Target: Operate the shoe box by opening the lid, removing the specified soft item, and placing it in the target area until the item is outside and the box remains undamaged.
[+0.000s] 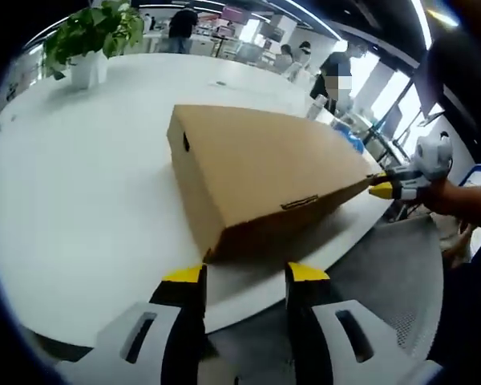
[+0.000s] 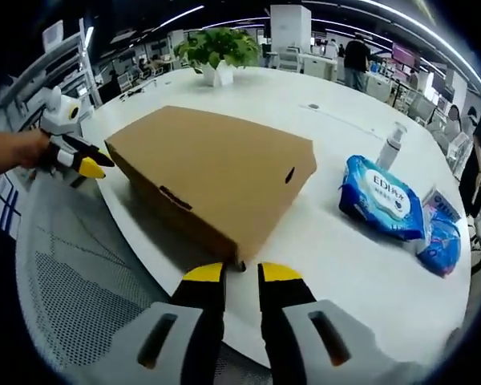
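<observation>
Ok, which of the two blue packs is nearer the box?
The bigger blue pack, lying flat with white lettering, is nearer the cardboard box. The smaller darker pack lies beyond it, toward the table edge.

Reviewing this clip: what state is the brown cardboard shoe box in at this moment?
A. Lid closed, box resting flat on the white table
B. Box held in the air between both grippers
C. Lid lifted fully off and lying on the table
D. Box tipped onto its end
A: the brown cardboard shoe box rests flat on the white round table with its lid down and the front tab tucked in, and both grippers sit at its corners.
</observation>
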`<state>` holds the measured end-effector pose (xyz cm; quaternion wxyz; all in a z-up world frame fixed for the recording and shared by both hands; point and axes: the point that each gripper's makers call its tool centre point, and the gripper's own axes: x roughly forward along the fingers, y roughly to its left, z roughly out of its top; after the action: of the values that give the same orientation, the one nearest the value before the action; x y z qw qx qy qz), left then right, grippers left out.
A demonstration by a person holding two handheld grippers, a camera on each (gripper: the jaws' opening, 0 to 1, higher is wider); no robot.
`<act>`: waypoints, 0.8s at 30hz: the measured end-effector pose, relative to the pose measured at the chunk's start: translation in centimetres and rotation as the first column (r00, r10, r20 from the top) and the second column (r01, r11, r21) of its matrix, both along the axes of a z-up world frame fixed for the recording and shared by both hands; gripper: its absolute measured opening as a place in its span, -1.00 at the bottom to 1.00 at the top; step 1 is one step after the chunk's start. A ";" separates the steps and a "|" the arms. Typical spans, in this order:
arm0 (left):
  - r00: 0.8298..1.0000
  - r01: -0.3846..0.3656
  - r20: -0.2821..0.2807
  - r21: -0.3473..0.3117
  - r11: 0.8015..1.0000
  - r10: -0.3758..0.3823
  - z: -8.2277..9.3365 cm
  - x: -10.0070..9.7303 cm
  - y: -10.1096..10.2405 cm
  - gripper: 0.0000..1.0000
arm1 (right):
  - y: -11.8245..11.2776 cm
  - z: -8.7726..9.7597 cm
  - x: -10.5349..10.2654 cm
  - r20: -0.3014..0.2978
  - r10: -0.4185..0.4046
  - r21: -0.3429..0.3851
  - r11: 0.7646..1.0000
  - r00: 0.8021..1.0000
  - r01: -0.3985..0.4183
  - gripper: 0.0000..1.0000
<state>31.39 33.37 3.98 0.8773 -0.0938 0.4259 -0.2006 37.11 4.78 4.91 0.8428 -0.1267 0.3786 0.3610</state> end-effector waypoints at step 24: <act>0.970 0.138 0.175 0.175 0.975 -0.169 1.9 3.0 -2.3 -0.33 | 3.3 1.0 1.6 0.084 0.035 0.035 0.999 0.996 -0.038 -0.84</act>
<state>34.35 31.08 5.92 0.9002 0.0303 0.3617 -0.2408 38.67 8.07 5.86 0.8534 -0.1330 0.3339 0.3776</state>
